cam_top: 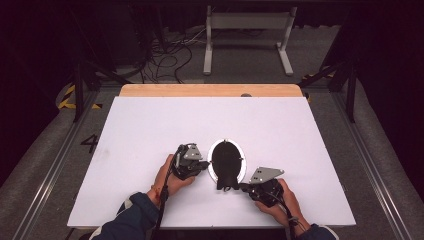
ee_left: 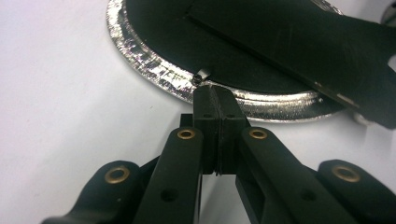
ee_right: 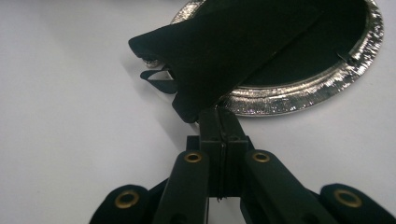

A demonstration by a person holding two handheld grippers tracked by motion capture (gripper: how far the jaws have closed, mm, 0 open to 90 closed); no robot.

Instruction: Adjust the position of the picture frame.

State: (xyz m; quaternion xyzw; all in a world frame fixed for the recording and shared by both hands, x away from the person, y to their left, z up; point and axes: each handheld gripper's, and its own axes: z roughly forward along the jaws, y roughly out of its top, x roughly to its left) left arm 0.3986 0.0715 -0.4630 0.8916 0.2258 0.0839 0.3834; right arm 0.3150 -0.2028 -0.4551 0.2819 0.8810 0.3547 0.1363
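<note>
While both claws pinch closed, oval frame lies between

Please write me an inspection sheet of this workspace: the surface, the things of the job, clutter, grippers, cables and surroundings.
Surface: white board lying on a wooden table, whose far edge shows beyond it.
Job's things: oval silver frame lying face down on the white board; its black back panel has a stand flap lifted at the near end.
Clutter: nothing seen.
Grippers: left gripper shut, tips at the frame's rim beside a small metal tab; right gripper shut, tips at the flap's edge, a grip cannot be told.
Cables: one trails from each gripper; loose cables on the floor beyond the table.
Surroundings: dark room, grey stand at the back.
</note>
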